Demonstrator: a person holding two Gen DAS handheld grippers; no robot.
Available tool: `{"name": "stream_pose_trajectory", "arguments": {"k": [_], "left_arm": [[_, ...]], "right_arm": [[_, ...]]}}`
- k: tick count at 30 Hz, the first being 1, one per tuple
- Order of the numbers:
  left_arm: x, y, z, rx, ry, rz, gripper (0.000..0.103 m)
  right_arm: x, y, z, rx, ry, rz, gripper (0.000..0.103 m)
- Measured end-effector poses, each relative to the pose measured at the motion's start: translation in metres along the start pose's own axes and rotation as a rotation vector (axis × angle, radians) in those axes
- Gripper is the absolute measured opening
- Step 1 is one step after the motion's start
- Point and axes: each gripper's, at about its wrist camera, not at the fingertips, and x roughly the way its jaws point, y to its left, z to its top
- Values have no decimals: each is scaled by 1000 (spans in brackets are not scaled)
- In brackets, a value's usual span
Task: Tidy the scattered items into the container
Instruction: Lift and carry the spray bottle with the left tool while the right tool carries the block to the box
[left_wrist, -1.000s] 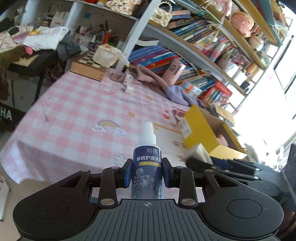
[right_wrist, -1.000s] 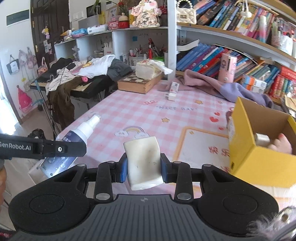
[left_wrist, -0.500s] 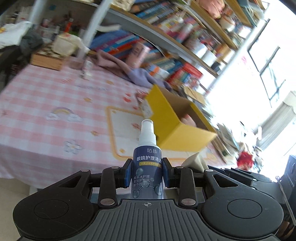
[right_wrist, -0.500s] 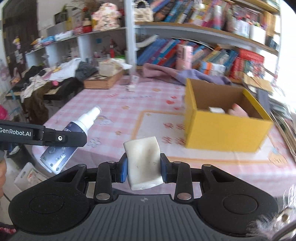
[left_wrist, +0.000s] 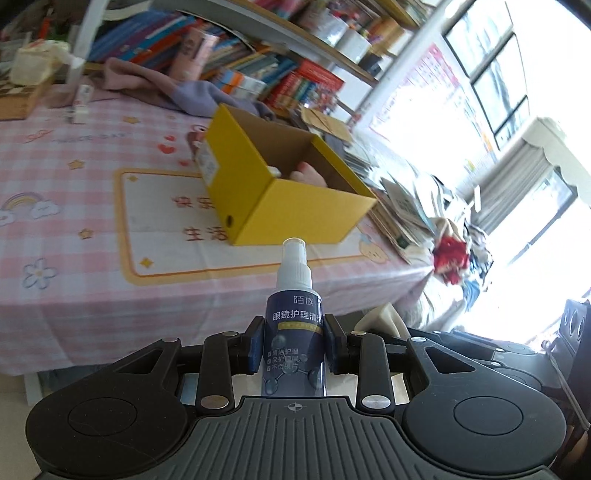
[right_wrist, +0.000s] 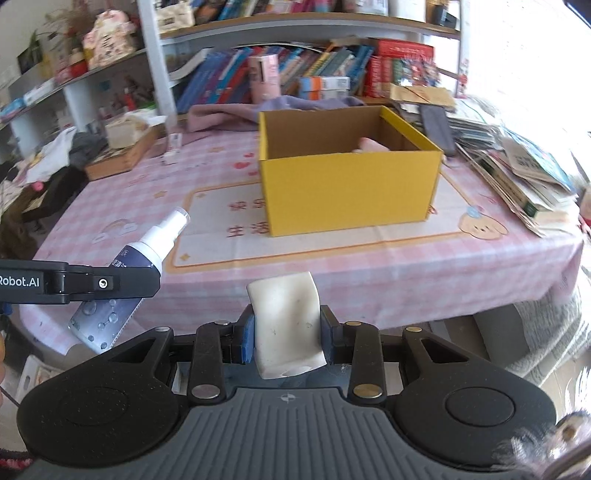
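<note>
left wrist view: left tool (left_wrist: 294, 349) clamps the dark blue spray bottle with white nozzle (left_wrist: 294, 332); the open yellow cardboard box (left_wrist: 280, 184) sits on the pink checked table (left_wrist: 74, 295) at 12 o'clock. advise clearing the near wall before release. box floor mostly hidden.

right wrist view: right tool (right_wrist: 287, 339) grips the white soft rectangular block (right_wrist: 284, 321); box at 12 o'clock. pink object inside unidentifiable.

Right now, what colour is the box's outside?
Yellow; the box shows best in the right wrist view.
</note>
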Motion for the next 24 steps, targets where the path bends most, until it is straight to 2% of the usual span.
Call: {"name": "stream_pose_trajectory", "arguments": {"k": [15,19,24], "left_arm": [[61,-28,35,68,37,-70,31],[78,-34,57,92,21,-74,31],[95,-46,98,129,-31,-54,31]], "right_arm": [[25,-54,27,55,11,-61,32],[38,-73,48,57,-24,-62,32],[56,-101,90,76,-107,-48,32]]}}
